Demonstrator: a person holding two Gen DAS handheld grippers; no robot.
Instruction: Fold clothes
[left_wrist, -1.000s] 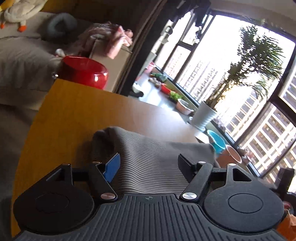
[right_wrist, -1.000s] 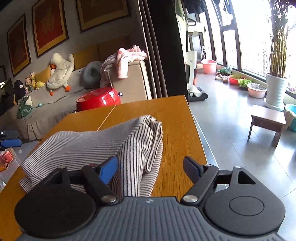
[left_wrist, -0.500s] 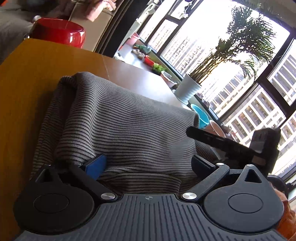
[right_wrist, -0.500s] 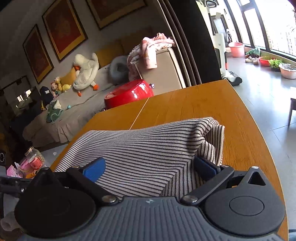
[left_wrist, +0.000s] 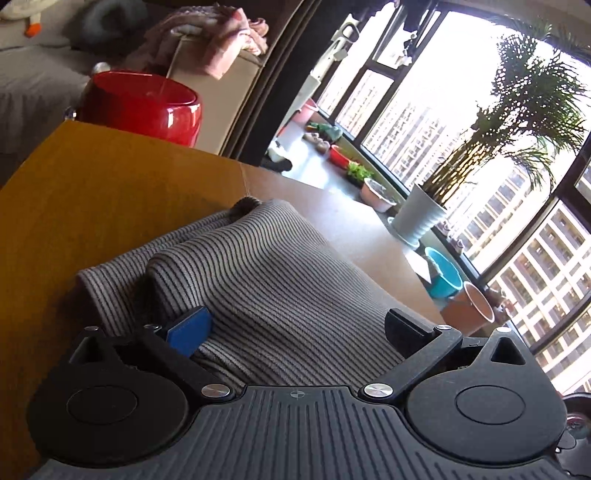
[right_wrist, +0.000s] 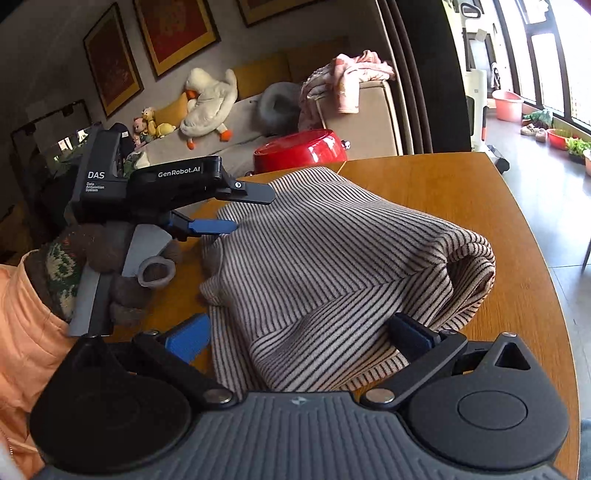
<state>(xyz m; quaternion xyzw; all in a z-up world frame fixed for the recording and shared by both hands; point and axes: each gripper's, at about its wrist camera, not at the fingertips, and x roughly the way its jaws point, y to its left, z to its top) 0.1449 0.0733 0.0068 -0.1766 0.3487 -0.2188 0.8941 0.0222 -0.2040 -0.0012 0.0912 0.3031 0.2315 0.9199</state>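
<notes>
A grey and black striped knit garment (left_wrist: 295, 288) lies folded in a thick heap on the wooden table (left_wrist: 92, 206). My left gripper (left_wrist: 295, 325) hangs over its near part. Its jaws are opening, the cloth lies beneath and between the fingers, and the pads do not press on it. In the right wrist view the same garment (right_wrist: 332, 258) fills the middle, with a rolled fold at its right end. My right gripper (right_wrist: 297, 326) stands open wide astride its near hem. The left gripper (right_wrist: 253, 209) shows at the garment's left edge, held by a gloved hand (right_wrist: 110, 254).
The table's rounded edge (right_wrist: 517, 206) runs close on the right, with floor beyond. A red round pot (right_wrist: 299, 149) stands past the far edge, before a sofa with a plush duck (right_wrist: 210, 96) and pink clothes (right_wrist: 347, 77). An orange sleeve (right_wrist: 26, 332) is at left.
Both grippers' jaws have spread wider and let go of the cloth. The garment has settled flatter on the table. The left gripper has come into the right wrist view at the left.
</notes>
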